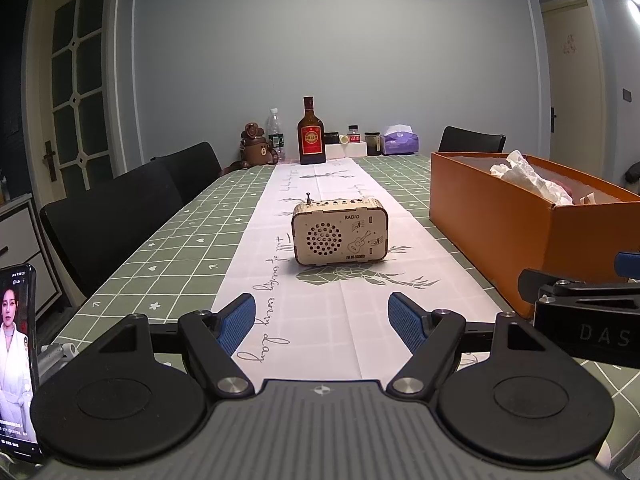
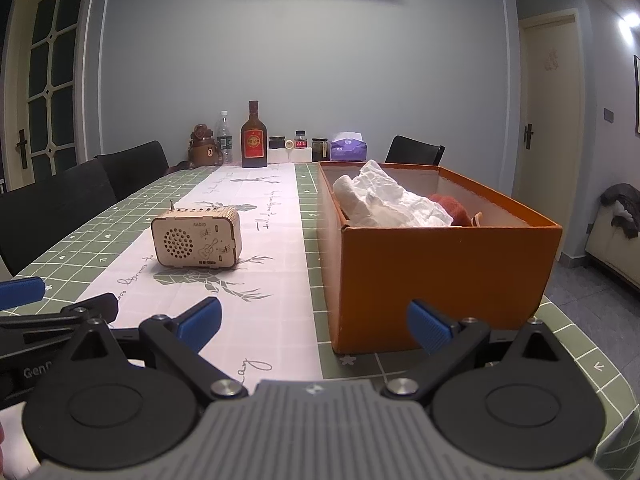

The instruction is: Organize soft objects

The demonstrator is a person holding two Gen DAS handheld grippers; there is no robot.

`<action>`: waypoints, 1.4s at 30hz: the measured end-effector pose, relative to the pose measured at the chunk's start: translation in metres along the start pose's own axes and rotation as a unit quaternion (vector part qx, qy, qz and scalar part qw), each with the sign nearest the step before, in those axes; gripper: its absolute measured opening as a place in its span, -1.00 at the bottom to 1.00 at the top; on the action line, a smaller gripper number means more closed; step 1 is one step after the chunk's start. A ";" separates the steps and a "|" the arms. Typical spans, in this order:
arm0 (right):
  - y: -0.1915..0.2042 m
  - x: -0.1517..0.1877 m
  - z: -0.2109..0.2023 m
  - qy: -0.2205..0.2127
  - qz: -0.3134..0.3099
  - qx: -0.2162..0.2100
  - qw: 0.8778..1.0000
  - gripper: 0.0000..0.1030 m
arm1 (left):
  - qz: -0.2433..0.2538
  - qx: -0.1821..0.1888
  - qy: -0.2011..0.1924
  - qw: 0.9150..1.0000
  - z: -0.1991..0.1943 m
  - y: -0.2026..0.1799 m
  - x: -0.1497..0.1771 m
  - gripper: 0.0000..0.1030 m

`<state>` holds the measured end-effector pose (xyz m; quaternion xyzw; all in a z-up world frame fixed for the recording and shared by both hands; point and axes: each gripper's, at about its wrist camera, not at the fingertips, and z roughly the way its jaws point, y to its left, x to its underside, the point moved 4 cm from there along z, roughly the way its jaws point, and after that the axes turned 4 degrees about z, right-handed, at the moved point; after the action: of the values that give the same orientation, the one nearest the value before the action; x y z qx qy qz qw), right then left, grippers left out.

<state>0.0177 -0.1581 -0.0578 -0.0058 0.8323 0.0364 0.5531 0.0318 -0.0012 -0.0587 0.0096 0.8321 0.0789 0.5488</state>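
An orange box [image 2: 440,276] stands on the right side of the table; it also shows in the left wrist view [image 1: 520,216]. Inside it lie a crumpled white cloth [image 2: 392,200] and a reddish-brown soft item [image 2: 450,206]. The white cloth shows above the box rim in the left wrist view [image 1: 524,176]. My left gripper [image 1: 322,320] is open and empty, low over the white table runner. My right gripper [image 2: 314,322] is open and empty, just in front of the box's near left corner. The two grippers sit side by side.
A small wooden radio [image 1: 339,230] stands on the runner [image 1: 320,312] ahead, also in the right wrist view [image 2: 196,238]. Bottles, jars, a bear figure [image 1: 254,146] and a tissue pack [image 1: 400,140] line the far edge. Black chairs [image 1: 120,216] stand left. A phone [image 1: 16,360] is at near left.
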 end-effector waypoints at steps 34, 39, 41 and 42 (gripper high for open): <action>0.003 0.001 0.000 0.007 -0.012 -0.007 1.000 0.90 | -0.003 -0.004 0.001 1.000 -0.001 0.002 -0.003 0.72; 0.003 0.001 0.001 0.008 -0.012 -0.008 1.000 0.90 | -0.004 -0.003 0.000 1.000 -0.001 0.002 -0.003 0.72; 0.003 0.001 0.001 0.007 -0.013 -0.008 1.000 0.90 | -0.004 -0.003 0.000 1.000 -0.001 0.002 -0.003 0.72; 0.003 0.001 0.001 0.007 -0.013 -0.008 1.000 0.90 | -0.004 -0.004 0.000 1.000 -0.001 0.002 -0.003 0.72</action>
<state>0.0179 -0.1547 -0.0584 -0.0210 0.8358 0.0357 0.5475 0.0318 0.0008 -0.0556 0.0045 0.8317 0.0798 0.5494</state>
